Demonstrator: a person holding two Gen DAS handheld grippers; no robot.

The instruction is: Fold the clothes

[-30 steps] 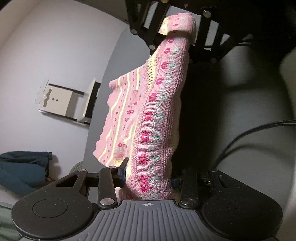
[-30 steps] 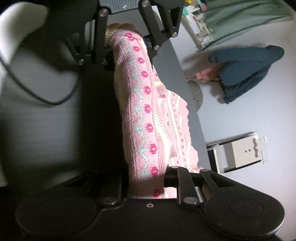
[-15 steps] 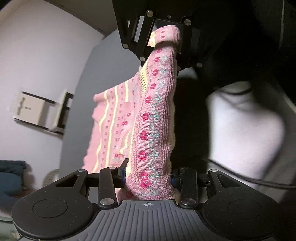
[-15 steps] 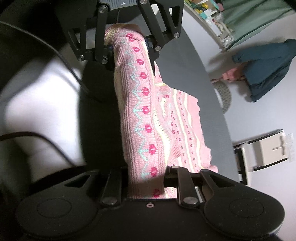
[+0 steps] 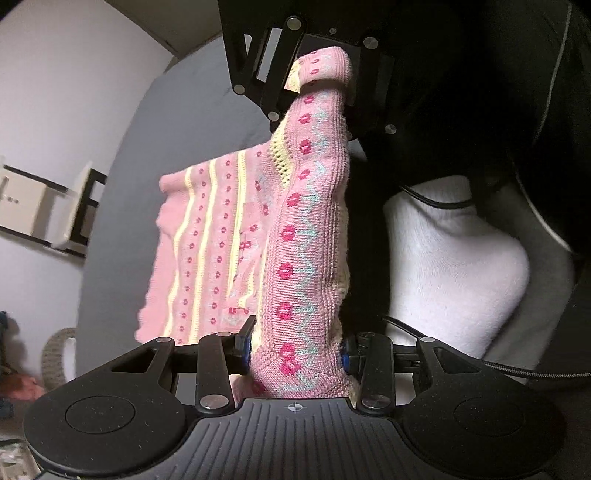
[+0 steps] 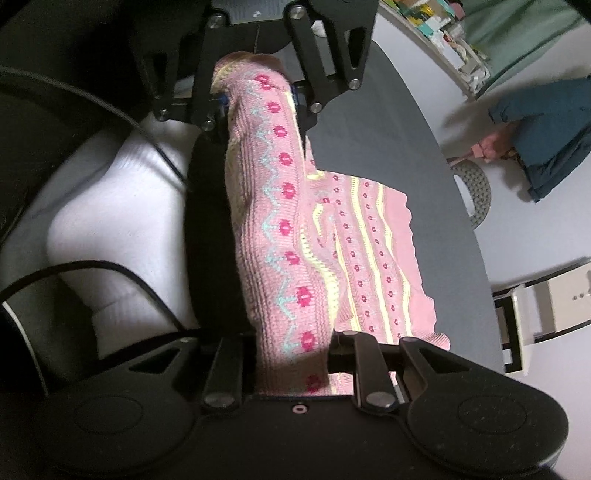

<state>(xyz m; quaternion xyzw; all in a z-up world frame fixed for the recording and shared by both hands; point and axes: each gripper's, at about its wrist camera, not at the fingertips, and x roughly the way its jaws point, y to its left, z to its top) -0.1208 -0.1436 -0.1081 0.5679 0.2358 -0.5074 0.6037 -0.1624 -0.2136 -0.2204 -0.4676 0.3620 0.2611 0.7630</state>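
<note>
Right, your pink knitted sweater (image 5: 306, 236) is stretched in the air between both grippers, its flowered band pulled taut and the striped body (image 6: 373, 258) hanging over the dark round table (image 6: 424, 155). Your left gripper (image 5: 299, 363) is clamped tight on one end of the band, your right gripper (image 6: 291, 363) is pinching the other end, and a teal jacket (image 6: 550, 129) lies on the floor beyond

this looks like a room in a home. a dark blue jacket (image 6: 546, 136) lies on the pale floor (image 6: 517, 236) at the far right, near a round woven basket (image 6: 474, 192). a shelf (image 6: 443, 33) full of small colourful things stands far back.
</note>
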